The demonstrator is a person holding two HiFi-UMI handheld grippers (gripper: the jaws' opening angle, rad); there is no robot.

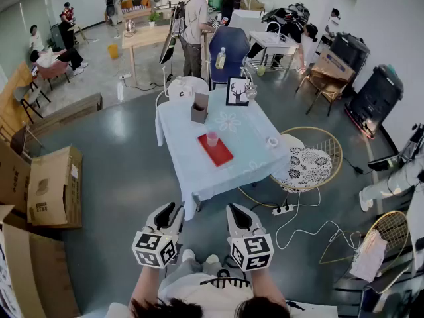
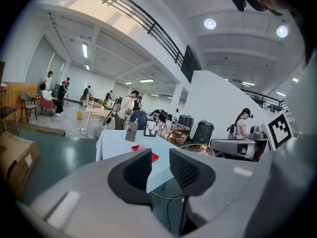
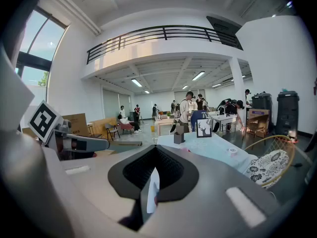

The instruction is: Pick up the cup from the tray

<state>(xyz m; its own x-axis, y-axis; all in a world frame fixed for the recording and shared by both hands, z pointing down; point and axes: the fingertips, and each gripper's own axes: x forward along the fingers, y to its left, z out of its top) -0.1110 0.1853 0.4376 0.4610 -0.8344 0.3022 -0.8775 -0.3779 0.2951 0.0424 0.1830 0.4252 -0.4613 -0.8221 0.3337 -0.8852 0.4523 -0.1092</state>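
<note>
A clear cup [image 1: 212, 138] stands upright on a red tray [image 1: 217, 152] in the middle of a table with a light blue cloth [image 1: 245, 134]. Both grippers hang low in the head view, well short of the table and over the floor. My left gripper [image 1: 172, 211] is open with nothing between its pads; in the left gripper view a corner of the red tray [image 2: 154, 157] shows through the gap of that gripper [image 2: 160, 158]. My right gripper [image 1: 236, 212] is shut and empty, its tips touching in the right gripper view [image 3: 156, 150].
On the table also stand a brown box [image 1: 199, 108], a framed deer picture [image 1: 238, 91] and a tape roll [image 1: 271, 142]. A round wicker chair [image 1: 310, 159] sits right of the table, with a power strip [image 1: 283, 209] and cables on the floor. Cardboard boxes [image 1: 53, 185] lie left. People stand farther back.
</note>
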